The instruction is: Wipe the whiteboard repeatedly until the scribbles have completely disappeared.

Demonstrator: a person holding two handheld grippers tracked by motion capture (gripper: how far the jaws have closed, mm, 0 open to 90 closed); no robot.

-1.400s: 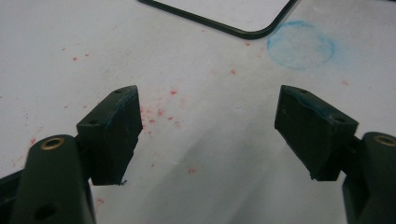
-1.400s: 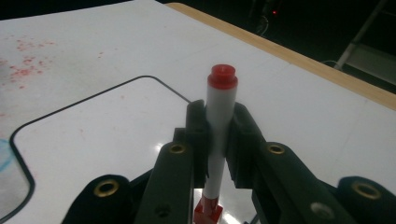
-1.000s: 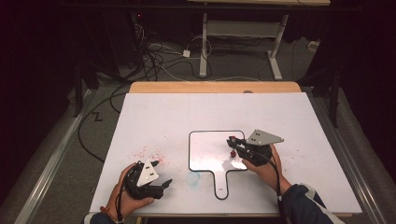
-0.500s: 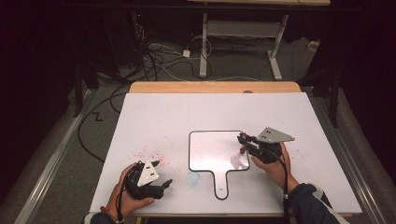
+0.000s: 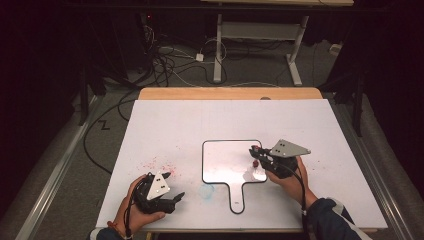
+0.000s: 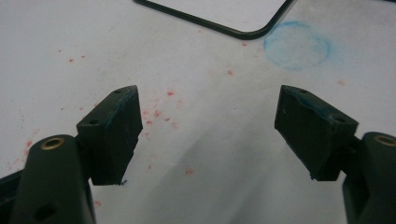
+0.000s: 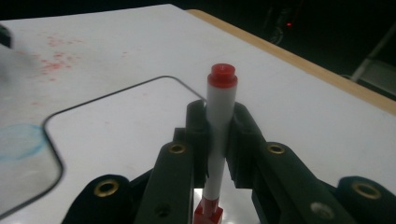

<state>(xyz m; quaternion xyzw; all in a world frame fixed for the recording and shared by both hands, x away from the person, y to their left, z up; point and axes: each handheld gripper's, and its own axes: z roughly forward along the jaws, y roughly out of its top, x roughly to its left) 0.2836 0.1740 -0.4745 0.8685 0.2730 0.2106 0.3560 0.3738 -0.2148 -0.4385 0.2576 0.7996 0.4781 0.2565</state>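
Gripping red marker (image 7: 220, 121) upright, R gripper (image 5: 257, 156) has shifted toward whiteboard's (image 5: 220, 150) 3 o'clock edge; L gripper (image 5: 172, 199) idle, jaws spread.

Premises are presenting as a lab or test room. A white-covered table (image 5: 175, 125) is standing in a darkened space; loose cables (image 5: 170, 60) are trailing over the grey floor (image 5: 60, 165), and an adjustable desk frame (image 5: 260, 35) is standing behind.
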